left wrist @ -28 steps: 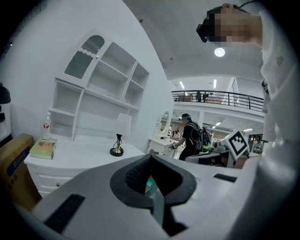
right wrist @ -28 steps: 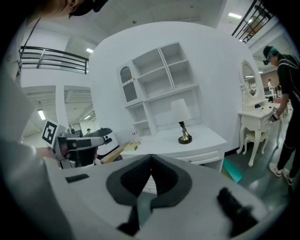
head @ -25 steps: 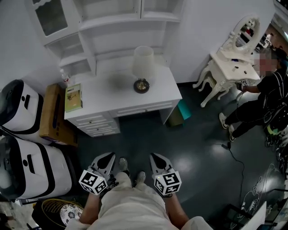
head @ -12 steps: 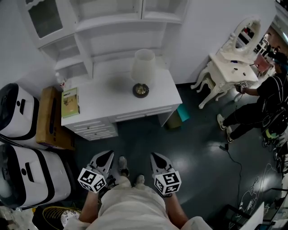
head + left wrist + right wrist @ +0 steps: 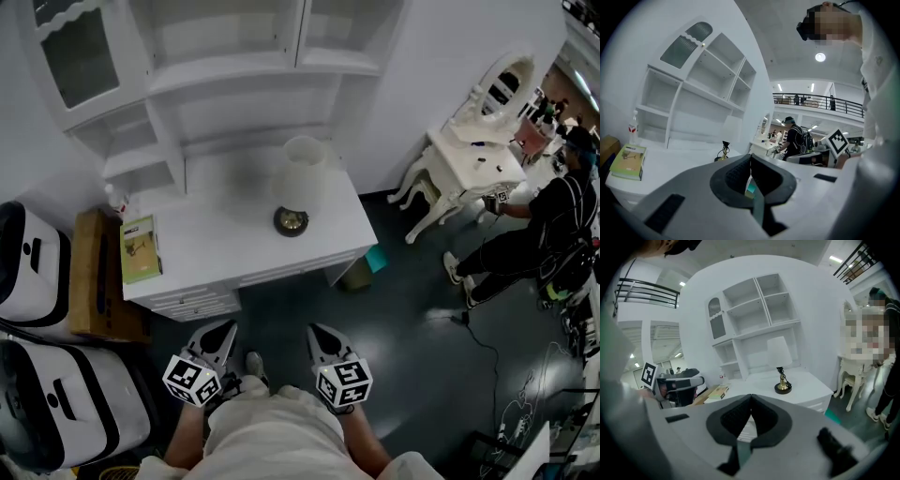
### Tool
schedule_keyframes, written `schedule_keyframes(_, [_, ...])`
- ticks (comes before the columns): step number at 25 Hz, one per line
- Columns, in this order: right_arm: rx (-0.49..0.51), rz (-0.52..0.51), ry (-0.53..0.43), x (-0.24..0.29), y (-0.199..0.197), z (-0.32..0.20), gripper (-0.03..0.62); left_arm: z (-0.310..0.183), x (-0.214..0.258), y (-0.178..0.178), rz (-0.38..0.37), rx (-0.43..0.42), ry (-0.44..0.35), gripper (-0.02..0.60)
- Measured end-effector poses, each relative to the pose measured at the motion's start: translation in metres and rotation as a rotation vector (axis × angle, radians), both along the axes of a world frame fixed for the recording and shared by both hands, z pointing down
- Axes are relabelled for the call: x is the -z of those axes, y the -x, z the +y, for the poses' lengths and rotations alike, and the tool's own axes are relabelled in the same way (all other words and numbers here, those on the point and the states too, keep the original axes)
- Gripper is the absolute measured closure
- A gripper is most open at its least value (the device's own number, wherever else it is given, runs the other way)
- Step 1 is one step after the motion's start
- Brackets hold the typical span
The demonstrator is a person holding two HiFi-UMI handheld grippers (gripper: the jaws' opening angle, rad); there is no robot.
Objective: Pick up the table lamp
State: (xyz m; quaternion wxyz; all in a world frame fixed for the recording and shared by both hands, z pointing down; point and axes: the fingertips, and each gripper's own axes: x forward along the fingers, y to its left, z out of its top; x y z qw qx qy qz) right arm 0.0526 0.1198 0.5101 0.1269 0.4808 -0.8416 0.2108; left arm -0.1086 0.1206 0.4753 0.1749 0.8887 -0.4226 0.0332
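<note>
Only overhead is table lamp [image 5: 302,173] stem hidden; left gripper [image 5: 750,156] and right gripper [image 5: 751,396] clenched.

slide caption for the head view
Left hand-held gripper and right hand-held gripper, both shut and empty, face a white desk bearing the table lamp and a green book.

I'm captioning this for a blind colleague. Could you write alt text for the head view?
From above, a white-shaded table lamp stands untouched on a white desk. The person's left gripper and right gripper, both shut and empty, are held close to the body, short of the desk. A green book lies at its left end.
</note>
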Motion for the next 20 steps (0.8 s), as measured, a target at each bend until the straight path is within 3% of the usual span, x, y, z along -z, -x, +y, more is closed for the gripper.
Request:
schedule_keyframes(12, [-0.059,0.023,0.009,-0.007,0.041,-0.055,0.582,-0.060,-0.018,0.043,0.006,-0.071,0.020,0.572])
schedule_keyframes(20, [-0.084,0.042,0.049,-0.022,0.049,-0.071,0.582,-0.072,-0.043,0.042,0.024,-0.124,0.091,0.572])
